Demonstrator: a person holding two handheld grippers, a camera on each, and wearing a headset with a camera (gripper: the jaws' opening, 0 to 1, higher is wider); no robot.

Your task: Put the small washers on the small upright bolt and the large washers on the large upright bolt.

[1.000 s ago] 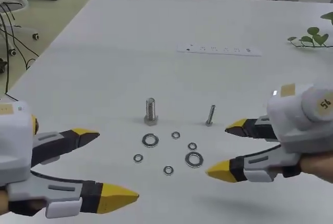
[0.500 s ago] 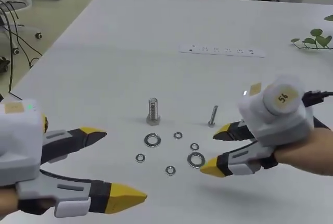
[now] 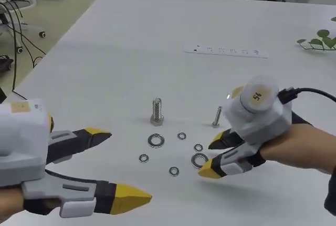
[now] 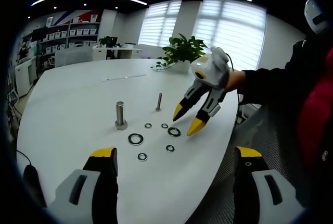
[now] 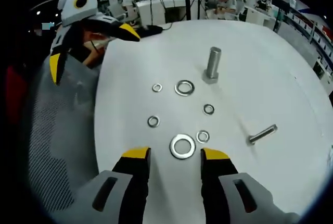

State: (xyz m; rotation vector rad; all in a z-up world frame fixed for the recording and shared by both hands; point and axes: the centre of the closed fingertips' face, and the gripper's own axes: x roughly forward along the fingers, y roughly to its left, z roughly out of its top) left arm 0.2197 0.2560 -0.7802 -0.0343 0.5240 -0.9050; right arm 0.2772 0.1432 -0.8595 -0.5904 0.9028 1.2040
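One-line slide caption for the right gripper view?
Right gripper, jaws open, lined up on a large washer; large bolt and small bolt stand beyond.

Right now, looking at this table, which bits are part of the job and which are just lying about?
Part of the job:
large upright bolt, small upright bolt, two large washers, four small washers, left gripper and right gripper, both open.

Just lying about:
power strip, plant.
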